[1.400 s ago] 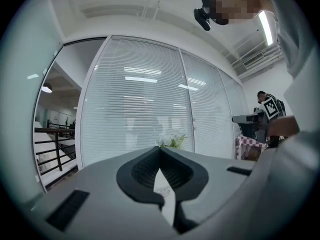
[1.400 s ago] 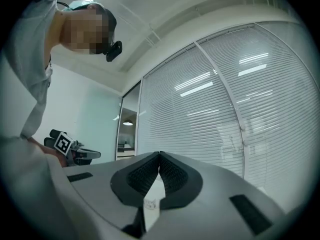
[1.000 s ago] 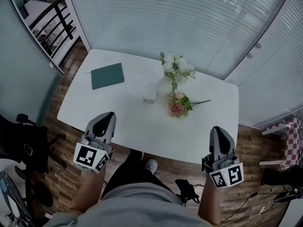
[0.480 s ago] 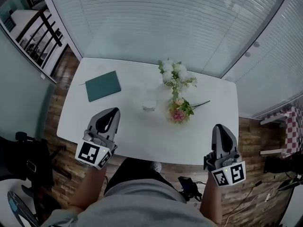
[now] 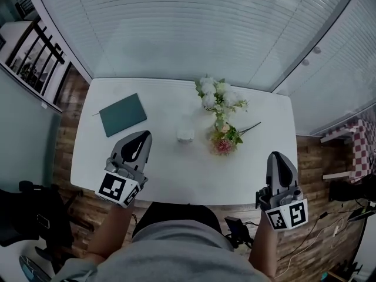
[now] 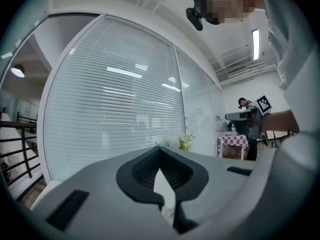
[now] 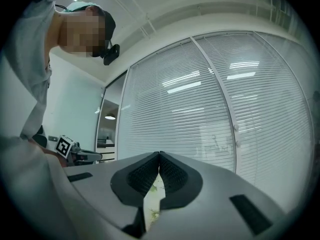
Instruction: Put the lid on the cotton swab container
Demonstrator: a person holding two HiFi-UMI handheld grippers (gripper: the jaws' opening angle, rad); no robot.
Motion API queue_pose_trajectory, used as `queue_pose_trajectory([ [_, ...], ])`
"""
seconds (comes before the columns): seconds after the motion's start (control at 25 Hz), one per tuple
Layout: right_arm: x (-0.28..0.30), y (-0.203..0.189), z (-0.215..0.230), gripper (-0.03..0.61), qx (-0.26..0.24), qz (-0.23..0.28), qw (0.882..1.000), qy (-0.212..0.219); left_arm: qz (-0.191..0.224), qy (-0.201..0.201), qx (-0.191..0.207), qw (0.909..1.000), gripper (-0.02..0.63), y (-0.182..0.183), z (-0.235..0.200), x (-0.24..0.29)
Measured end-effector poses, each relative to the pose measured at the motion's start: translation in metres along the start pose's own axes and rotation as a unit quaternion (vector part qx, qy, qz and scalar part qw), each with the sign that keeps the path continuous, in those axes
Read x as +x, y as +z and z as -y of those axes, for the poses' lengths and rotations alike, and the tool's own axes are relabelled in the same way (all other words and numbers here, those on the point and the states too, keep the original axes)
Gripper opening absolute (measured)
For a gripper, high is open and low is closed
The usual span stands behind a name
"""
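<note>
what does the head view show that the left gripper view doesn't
Only the head view: the white table seen from above, with the green notebook, the small clear container and the pink flowers lying on it.
Only the left gripper view: the left gripper seen along its jaws, which are shut with nothing between them, and the ceiling light.
Both: the blinds, the white flowers, the right gripper and the dark railing.
</note>
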State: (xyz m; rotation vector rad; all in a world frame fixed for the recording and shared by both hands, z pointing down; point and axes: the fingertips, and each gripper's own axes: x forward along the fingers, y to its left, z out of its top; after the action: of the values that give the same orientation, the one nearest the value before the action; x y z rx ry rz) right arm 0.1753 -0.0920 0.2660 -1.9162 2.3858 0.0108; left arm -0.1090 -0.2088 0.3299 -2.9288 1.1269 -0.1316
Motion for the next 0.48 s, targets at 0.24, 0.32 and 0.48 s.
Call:
queue_pose_trajectory([
  [0.24, 0.004, -0.004, 0.01, 0.026, 0.003, -0.007, 1.0, -0.009, -0.006, -0.002, 0.002, 1.0, 0.006, -0.005, -0.008, 0.007],
  [0.32, 0.007, -0.004, 0.015, 0.026, 0.004, -0.01, 1.0, -0.005, -0.011, 0.005, 0.0, 0.9999, 0.006, -0.007, -0.009, 0.008],
  [0.48, 0.015, -0.005, 0.025, 0.026, 0.008, -0.019, 1.0, 0.012, -0.019, 0.018, -0.004, 0.9997, 0.006, -0.011, -0.007, 0.013],
])
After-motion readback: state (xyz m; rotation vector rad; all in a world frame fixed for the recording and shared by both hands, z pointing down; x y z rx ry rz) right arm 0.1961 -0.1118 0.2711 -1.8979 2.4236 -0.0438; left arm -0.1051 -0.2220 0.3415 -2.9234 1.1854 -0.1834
